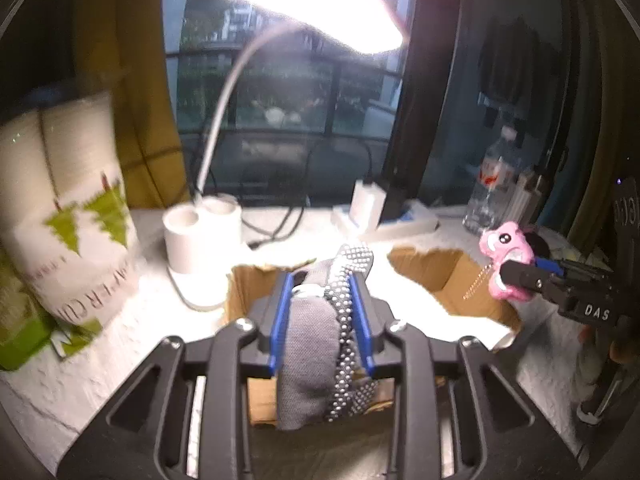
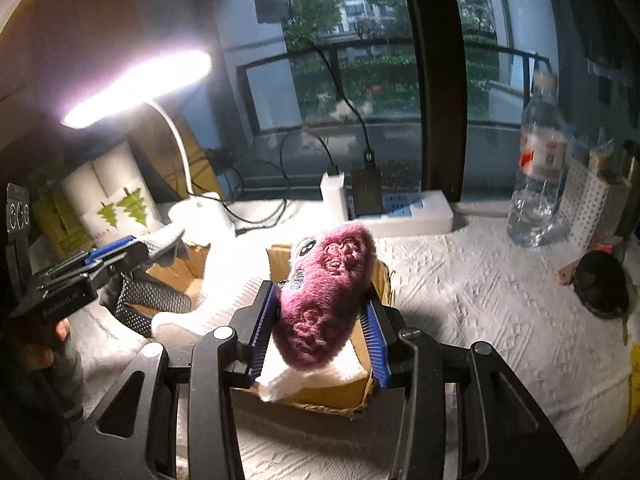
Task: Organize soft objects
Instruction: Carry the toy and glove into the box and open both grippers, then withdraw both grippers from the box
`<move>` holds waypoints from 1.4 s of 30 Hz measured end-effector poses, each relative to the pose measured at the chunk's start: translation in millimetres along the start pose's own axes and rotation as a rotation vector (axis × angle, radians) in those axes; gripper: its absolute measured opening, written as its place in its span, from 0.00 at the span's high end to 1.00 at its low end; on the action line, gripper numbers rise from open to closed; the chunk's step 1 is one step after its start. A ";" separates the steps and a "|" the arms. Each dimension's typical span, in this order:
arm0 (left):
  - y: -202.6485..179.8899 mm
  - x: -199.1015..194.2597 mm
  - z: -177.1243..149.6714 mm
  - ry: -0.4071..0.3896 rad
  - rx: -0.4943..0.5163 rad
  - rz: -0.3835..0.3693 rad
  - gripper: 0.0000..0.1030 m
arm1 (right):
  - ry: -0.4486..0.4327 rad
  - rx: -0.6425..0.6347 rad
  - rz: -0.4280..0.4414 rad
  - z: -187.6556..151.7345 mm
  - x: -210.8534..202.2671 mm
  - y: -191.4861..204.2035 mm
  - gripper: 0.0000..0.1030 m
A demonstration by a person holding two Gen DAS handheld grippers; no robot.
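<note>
A: Your left gripper point(image 1: 320, 300)?
B: Clamped on knit grey sock point(image 1: 308, 344) above torn cardboard box point(image 1: 256, 280).
A: Right gripper point(image 2: 320, 320)?
B: Clamps fuzzy pink plush point(image 2: 326, 292) over second box point(image 2: 344, 394); table point(image 2: 480, 320) open rightward.

Lamp point(image 1: 308, 4) overhead, boxes point(image 1: 452, 280) below
</note>
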State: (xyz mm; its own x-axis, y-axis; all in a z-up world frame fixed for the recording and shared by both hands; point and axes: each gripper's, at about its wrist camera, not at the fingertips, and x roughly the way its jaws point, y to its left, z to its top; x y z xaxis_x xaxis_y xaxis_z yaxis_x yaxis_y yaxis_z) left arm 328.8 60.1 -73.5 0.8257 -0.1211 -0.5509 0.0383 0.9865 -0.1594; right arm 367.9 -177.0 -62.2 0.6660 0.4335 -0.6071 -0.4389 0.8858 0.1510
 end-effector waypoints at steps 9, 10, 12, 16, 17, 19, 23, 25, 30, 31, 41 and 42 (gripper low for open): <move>-4.0 18.6 -8.4 0.065 0.002 0.001 0.60 | 0.054 0.010 -0.004 -5.9 20.2 -3.1 0.54; -4.3 17.4 -8.5 0.064 -0.001 0.005 0.46 | 0.054 0.008 -0.008 -6.0 20.6 -2.8 0.54; -3.9 12.5 -8.1 0.054 -0.017 0.003 0.33 | 0.052 0.004 -0.014 -5.1 19.4 -1.8 0.50; -5.4 1.6 -5.2 0.033 -0.023 0.011 0.32 | 0.037 -0.014 -0.027 -4.1 12.5 1.6 0.35; -6.3 -2.4 -4.8 0.026 -0.023 0.011 0.32 | 0.033 -0.019 -0.030 -4.3 10.8 2.7 0.35; -8.2 -8.6 -4.1 0.017 -0.022 0.012 0.32 | 0.025 -0.025 -0.035 -5.1 4.4 4.2 0.34; -12.9 -25.1 -5.1 -0.004 -0.020 0.009 0.31 | 0.008 -0.029 -0.038 -8.0 -10.2 6.8 0.34; -15.0 -32.4 -6.2 -0.012 -0.020 0.008 0.31 | 0.000 -0.031 -0.040 -10.4 -18.0 8.4 0.34; -19.4 -50.8 -11.4 -0.029 -0.018 0.002 0.31 | -0.015 -0.027 -0.048 -19.7 -36.9 11.7 0.34; -20.5 -54.0 -12.5 -0.032 -0.017 -0.001 0.31 | -0.017 -0.025 -0.050 -21.7 -40.3 12.2 0.34; -24.3 -81.7 -28.3 -0.043 -0.016 -0.013 0.31 | -0.034 -0.018 -0.065 -40.6 -65.4 21.8 0.34; -23.9 -84.1 -30.4 -0.042 -0.017 -0.015 0.31 | -0.035 -0.018 -0.066 -42.9 -67.1 23.2 0.34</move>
State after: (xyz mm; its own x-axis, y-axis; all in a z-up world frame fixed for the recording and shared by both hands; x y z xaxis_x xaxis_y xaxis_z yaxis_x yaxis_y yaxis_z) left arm 241.3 43.4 -48.3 0.8483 -0.1305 -0.5132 0.0413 0.9825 -0.1816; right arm 287.2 -192.6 -51.4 0.7143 0.3796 -0.5879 -0.4038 0.9097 0.0968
